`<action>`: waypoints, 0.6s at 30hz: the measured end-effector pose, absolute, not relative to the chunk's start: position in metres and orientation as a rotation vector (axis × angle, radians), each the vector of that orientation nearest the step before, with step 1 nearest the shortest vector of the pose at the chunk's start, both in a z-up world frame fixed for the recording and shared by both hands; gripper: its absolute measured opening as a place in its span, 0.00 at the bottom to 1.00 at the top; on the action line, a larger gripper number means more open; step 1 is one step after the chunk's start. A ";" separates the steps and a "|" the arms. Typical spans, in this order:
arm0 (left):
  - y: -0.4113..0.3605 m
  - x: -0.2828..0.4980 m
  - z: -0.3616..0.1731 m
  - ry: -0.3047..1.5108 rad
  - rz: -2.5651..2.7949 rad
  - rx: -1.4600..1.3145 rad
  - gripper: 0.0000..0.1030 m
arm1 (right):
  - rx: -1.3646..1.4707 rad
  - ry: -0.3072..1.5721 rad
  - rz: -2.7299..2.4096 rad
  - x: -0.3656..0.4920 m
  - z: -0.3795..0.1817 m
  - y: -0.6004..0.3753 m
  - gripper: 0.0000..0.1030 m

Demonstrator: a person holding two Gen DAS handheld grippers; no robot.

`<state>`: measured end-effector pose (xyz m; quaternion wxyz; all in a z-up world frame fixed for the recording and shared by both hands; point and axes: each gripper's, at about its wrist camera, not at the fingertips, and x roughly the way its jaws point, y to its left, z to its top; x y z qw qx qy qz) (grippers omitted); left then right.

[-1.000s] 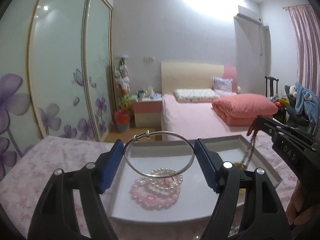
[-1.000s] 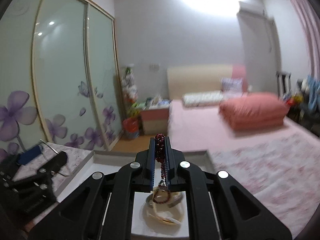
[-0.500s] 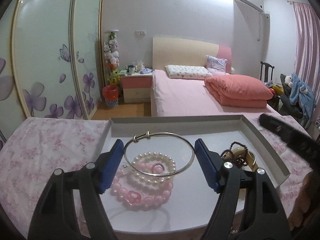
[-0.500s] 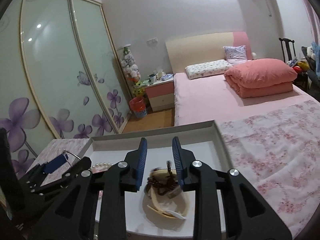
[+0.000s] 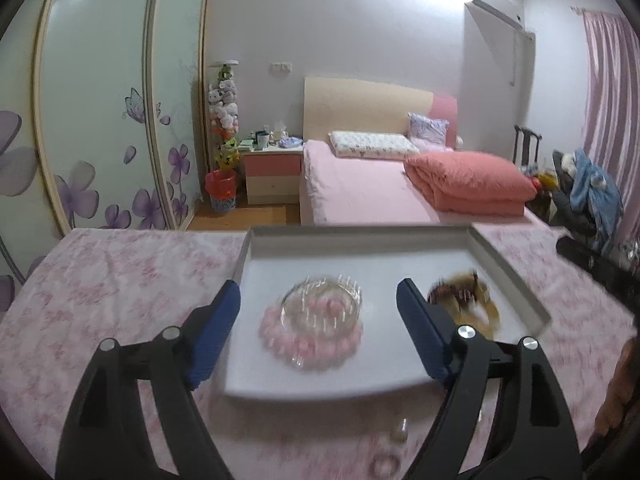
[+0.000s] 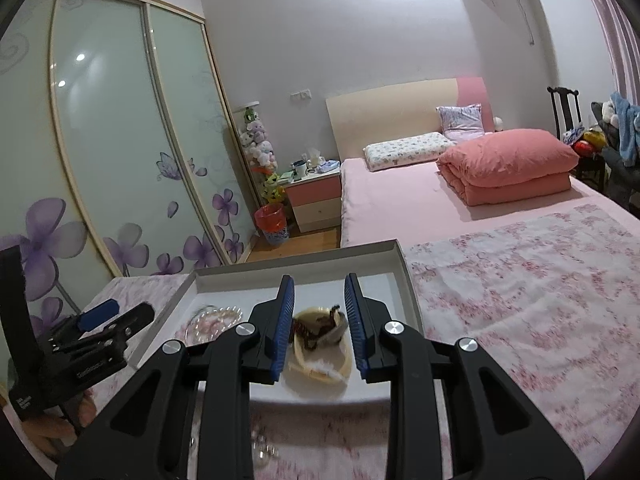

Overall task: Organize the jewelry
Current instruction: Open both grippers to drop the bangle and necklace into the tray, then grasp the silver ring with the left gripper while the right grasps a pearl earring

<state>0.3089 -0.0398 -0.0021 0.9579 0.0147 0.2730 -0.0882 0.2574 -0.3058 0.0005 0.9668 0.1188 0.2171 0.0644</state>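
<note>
The left hand-held gripper [image 5: 318, 320], its jaws just widened and empty, hangs over the white tray [image 5: 508, 268], where the silver bangle [image 5: 320, 308] lies, blurred, atop the pink bead bracelet [image 5: 310, 340]. From the right wrist, the right hand-held gripper [image 6: 318, 324] stands parted, having just let go, with the dark red beads [image 6: 316, 326] on a cream bangle [image 6: 320, 360] in the tray. Both drops look finished; next probably comes fetching the small loose pieces [image 5: 394, 446] on the floral tabletop [image 6: 520, 300].
</note>
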 end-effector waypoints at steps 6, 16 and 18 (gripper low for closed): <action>-0.042 0.268 -0.025 0.666 -0.295 0.093 0.72 | 0.256 0.470 0.148 0.233 -0.005 -0.310 0.27; -0.077 0.253 -0.066 0.813 -0.342 0.239 0.63 | 0.265 0.511 0.165 0.209 -0.014 -0.311 0.35; -0.080 0.257 -0.071 0.836 -0.336 0.240 0.61 | 0.267 0.511 0.167 0.206 -0.015 -0.312 0.35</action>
